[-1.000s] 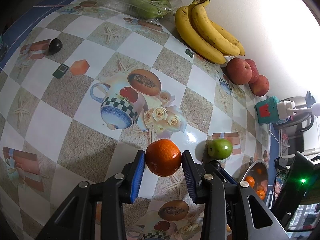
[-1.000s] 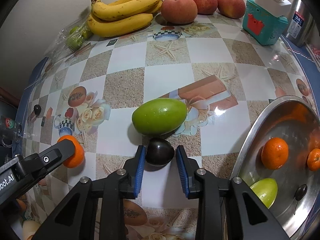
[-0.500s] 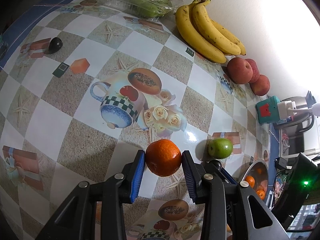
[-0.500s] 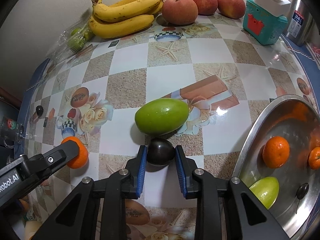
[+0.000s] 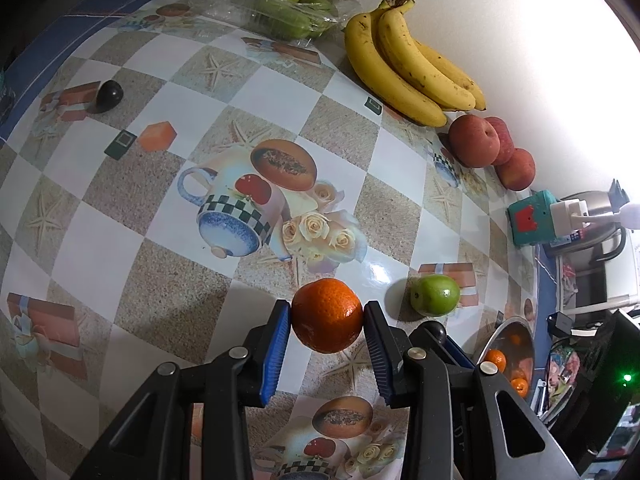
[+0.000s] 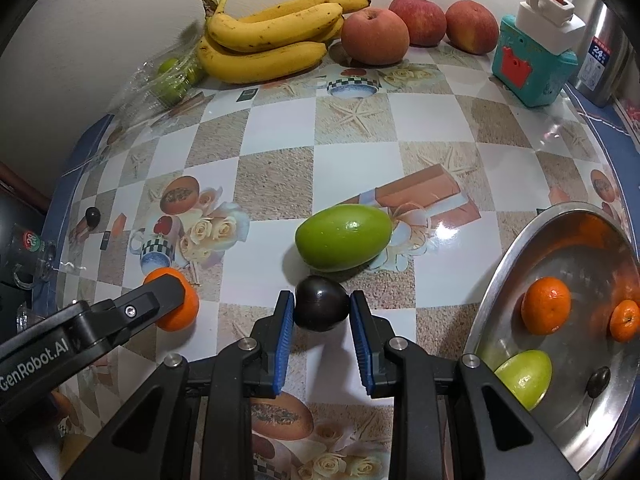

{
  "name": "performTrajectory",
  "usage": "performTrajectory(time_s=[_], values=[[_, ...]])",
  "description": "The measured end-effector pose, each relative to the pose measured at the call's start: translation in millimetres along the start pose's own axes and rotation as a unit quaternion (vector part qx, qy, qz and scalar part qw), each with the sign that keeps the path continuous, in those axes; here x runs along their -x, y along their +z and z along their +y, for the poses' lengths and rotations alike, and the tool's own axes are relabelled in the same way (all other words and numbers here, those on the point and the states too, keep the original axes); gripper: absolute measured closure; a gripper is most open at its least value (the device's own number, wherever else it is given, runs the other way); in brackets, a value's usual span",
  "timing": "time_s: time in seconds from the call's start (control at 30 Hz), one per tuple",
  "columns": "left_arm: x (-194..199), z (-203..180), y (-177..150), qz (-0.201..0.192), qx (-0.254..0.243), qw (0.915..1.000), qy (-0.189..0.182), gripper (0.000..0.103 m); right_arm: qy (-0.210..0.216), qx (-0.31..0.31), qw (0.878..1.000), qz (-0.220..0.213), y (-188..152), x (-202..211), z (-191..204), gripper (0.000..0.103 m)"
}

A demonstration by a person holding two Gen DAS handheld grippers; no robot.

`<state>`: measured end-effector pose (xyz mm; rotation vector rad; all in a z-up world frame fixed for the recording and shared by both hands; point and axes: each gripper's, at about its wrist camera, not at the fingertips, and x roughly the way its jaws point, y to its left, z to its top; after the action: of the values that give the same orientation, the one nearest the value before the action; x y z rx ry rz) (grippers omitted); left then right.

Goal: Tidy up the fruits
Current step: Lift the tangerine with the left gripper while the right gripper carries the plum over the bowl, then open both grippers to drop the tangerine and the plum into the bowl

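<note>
My left gripper [image 5: 326, 320] is shut on an orange tangerine [image 5: 327, 315], held just above the tablecloth. It also shows at the left of the right wrist view [image 6: 173, 300]. My right gripper [image 6: 322, 310] is shut on a dark plum [image 6: 321, 302], just in front of a green mango [image 6: 343, 237]. A steel bowl [image 6: 500, 280] at the right holds two tangerines [image 6: 545, 305], a green fruit [image 6: 524, 376] and a dark plum [image 6: 598, 379]. Another dark plum [image 5: 109, 94] lies at the far left of the table.
Bananas [image 6: 272, 40] and three peaches [image 6: 375, 36] lie along the back wall. A clear plastic bag of green fruit [image 5: 288, 20] sits at the back left. A teal box with a white plug [image 6: 532, 60] and a steel kettle [image 6: 604, 52] stand at the back right.
My right gripper's jaws have closed onto the dark plum. My left gripper still holds the tangerine in nearly the same place.
</note>
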<state>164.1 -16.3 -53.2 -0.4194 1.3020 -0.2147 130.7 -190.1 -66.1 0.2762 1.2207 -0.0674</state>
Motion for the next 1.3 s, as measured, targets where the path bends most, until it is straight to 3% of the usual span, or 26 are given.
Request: performTrajectory(time_s=[0.27, 0.47, 0.67, 0.87, 1.13, 1.3], values=[[13.2, -10.9, -2.6, -0.013, -0.015, 0.9998, -0.009, 0.063, 0.012, -0.014, 1.000, -0.024, -0.6, 23.7, -11.3, 0.074], [17.8, -49.6, -18.8, -0.012, -0.072, 0.9969, -0.032, 0.063, -0.007, -0.062, 0.996, -0.061, 0.2, 55.1, -53.5, 0.074], [7.5, -98.7, -43.9, 0.014, -0.144, 0.9870, -0.071, 0.063, -0.049, -0.127, 0.987, -0.081, -9.4, 75.8, -113.0, 0.074], [-11.3, -135.1, -71.1, 0.057, -0.197, 0.9742, -0.094, 0.063, -0.072, -0.183, 0.978, -0.066, -29.9, 77.4, -162.8, 0.074], [-35.7, -165.5, -105.3, 0.112, -0.241, 0.9596, -0.094, 0.063, -0.067, -0.199, 0.976, -0.048, -53.1, 77.3, -184.8, 0.073], [-36.1, -173.5, -114.5, 0.117, -0.250, 0.9561, -0.098, 0.063, -0.065, -0.207, 0.976, -0.036, -64.0, 74.0, -191.2, 0.073]])
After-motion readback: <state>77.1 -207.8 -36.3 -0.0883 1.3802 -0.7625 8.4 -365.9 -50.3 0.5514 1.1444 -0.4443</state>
